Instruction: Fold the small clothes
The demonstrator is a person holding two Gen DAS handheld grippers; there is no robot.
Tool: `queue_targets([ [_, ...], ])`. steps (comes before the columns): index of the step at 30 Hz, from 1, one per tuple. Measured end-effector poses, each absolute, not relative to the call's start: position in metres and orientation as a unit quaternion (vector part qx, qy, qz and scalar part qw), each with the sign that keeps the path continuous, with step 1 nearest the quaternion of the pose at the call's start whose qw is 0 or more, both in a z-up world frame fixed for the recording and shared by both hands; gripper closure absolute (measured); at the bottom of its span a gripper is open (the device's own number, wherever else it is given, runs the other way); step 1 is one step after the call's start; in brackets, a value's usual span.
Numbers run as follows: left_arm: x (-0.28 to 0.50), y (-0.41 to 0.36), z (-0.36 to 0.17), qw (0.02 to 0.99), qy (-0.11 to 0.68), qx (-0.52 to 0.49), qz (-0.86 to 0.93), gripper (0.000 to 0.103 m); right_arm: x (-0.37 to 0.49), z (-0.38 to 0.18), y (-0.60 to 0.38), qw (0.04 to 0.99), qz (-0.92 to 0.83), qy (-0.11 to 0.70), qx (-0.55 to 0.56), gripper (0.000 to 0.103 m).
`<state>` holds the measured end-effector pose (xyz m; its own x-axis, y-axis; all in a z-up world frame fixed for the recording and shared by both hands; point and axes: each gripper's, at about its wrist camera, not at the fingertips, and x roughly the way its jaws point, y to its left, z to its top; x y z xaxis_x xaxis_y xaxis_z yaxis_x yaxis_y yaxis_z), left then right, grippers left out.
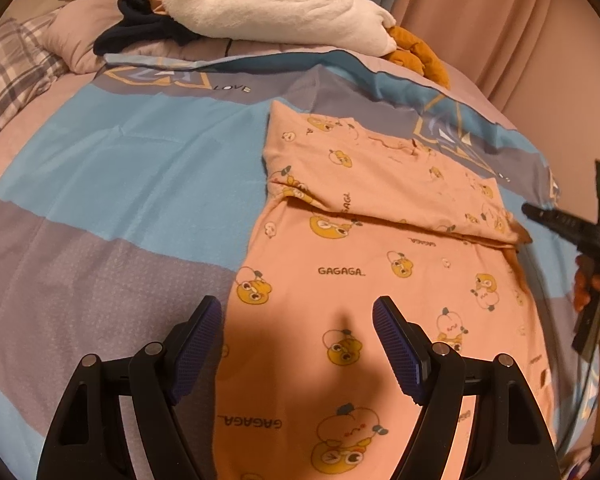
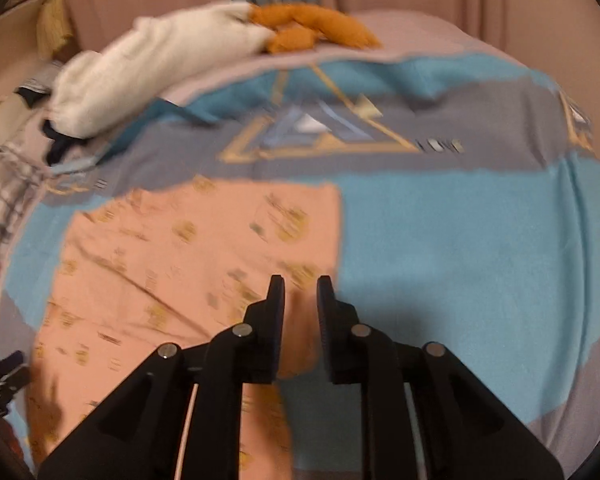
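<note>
The pink shirt (image 1: 380,288) lies flat on the bed (image 1: 120,184), its top part folded over. My left claw (image 1: 298,344) is spread wide above it. My right claw (image 2: 301,292) is almost pressed together, holding nothing, at the shirt's edge.

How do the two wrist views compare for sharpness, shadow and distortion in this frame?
Left wrist view: sharp, the print on the pink garment readable, a shadow ahead of the left gripper, fisheye bending the bed cover. Right wrist view: motion-blurred throughout, print smeared, right gripper casting a shadow.
</note>
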<state>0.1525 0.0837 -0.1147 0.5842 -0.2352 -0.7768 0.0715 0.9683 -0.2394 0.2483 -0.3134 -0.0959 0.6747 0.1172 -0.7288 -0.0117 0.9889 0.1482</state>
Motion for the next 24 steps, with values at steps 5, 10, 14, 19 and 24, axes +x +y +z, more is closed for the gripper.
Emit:
queue_targets([
  [5, 0.150, 0.088, -0.117, 0.882, 0.449, -0.114, -0.089, 0.025, 0.276, -0.110, -0.286, 0.889, 0.083, 0.447, 0.056, 0.089],
  [10, 0.144, 0.097, -0.120, 0.882, 0.452, -0.106, -0.081, 0.025, 0.284, -0.137, -0.268, 0.875, 0.046, 0.482, 0.013, 0.084],
  [14, 0.141, 0.104, -0.119, 0.882, 0.451, -0.109, -0.081, 0.025, 0.266, -0.114, -0.241, 0.893, 0.086, 0.441, 0.001, 0.085],
  [19, 0.131, 0.107, -0.118, 0.880, 0.454, -0.113, -0.088, 0.025, 0.257, -0.143, -0.210, 0.866, 0.120, 0.484, -0.037, 0.081],
  [24, 0.107, 0.111, -0.116, 0.878, 0.461, -0.092, -0.090, 0.025, 0.222, -0.126, -0.218, 0.872, 0.132, 0.470, -0.022, 0.077],
])
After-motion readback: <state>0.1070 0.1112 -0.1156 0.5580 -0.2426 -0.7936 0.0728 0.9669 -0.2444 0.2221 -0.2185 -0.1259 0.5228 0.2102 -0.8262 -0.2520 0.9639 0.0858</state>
